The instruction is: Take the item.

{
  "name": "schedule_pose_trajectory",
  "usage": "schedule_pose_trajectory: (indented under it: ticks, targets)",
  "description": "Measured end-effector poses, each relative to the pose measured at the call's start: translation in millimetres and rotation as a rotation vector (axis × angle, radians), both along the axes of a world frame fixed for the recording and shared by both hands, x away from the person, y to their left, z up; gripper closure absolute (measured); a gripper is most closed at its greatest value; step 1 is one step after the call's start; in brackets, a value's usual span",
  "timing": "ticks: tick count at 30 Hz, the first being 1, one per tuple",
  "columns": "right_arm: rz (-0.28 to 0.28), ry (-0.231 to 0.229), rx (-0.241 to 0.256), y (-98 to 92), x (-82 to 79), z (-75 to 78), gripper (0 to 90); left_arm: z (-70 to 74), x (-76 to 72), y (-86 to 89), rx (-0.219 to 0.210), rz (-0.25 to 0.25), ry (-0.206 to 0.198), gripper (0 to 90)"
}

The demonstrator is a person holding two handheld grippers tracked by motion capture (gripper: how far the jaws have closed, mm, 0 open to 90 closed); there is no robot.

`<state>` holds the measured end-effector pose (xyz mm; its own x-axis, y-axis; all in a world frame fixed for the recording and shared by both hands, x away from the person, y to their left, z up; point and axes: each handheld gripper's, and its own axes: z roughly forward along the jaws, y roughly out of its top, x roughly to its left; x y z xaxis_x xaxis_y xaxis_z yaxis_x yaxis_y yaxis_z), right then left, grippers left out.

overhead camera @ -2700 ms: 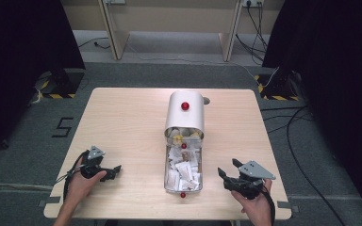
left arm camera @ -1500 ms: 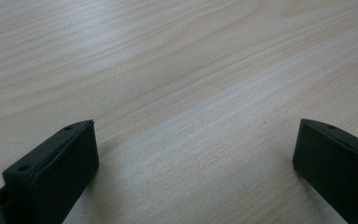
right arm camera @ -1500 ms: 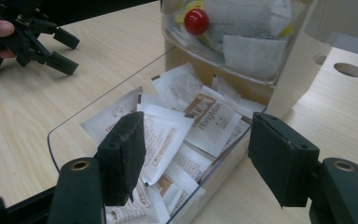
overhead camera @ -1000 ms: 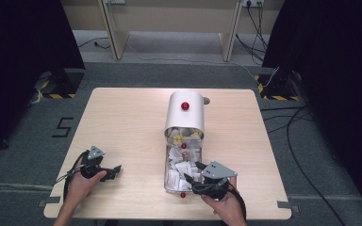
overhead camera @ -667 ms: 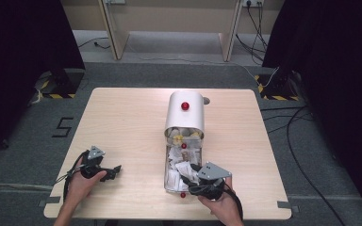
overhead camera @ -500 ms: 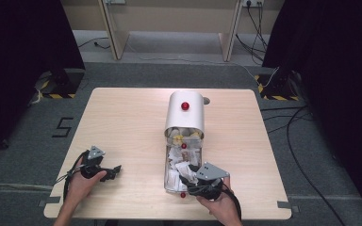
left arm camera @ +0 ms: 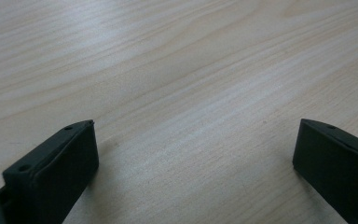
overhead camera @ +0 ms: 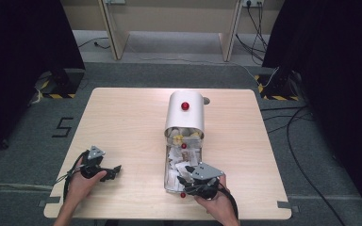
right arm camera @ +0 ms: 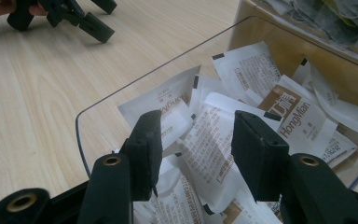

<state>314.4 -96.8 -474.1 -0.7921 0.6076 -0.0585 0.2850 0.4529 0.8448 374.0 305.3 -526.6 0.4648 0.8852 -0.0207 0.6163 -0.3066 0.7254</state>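
Note:
A clear plastic box (overhead camera: 166, 170) lies in the middle of the wooden table (overhead camera: 122, 122), full of white sachets (overhead camera: 174, 162) with brown print. A white rounded cover (overhead camera: 185, 117) with a red knob (overhead camera: 185, 106) sits over its far end. My right gripper (overhead camera: 184, 175) hovers over the box's near end. In the right gripper view it (right arm camera: 196, 140) is open, its jaws astride a white sachet (right arm camera: 205, 149) inside the box's rim (right arm camera: 135, 84), with no visible squeeze. My left gripper (overhead camera: 114, 172) rests at the near left, open over bare wood (left arm camera: 193, 135).
A small red knob (overhead camera: 183, 194) sticks out at the box's near end. The left hand's gripper (right arm camera: 74, 14) shows far off in the right gripper view. Bare tabletop lies left and right of the box. Cables and dark curtains surround the table.
My right gripper has moved left from the table's near right corner to over the box's near end and lowered toward the sachets. The left gripper has stayed put.

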Motion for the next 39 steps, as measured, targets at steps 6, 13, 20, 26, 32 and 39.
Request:
schedule_pose_trajectory:
  ticks: [6,13,20,26,32,39]
  targets:
    - [0.009,0.0,-0.022,3.0,2.6,-2.8,56.2,0.0,0.0,0.0,0.0,0.0,0.0,0.0]
    - [0.009,0.008,-0.032,1.8,7.4,-7.1,65.5,0.0,0.0,0.0,0.0,0.0,0.0,0.0]
    - [0.017,0.023,-0.011,-2.5,10.0,-9.1,71.1,0.0,0.0,0.0,0.0,0.0,0.0,0.0]
    - [0.024,0.02,0.006,-4.8,10.3,-8.4,80.6,0.0,0.0,0.0,0.0,0.0,0.0,0.0]
    - [0.019,0.009,0.02,-6.2,9.0,-7.8,84.0,0.0,0.0,-0.1,-0.001,0.0,0.0,0.0]
    - [0.014,0.005,0.023,-7.6,9.5,-6.8,84.6,0.0,0.0,0.0,0.0,0.0,0.0,0.0]
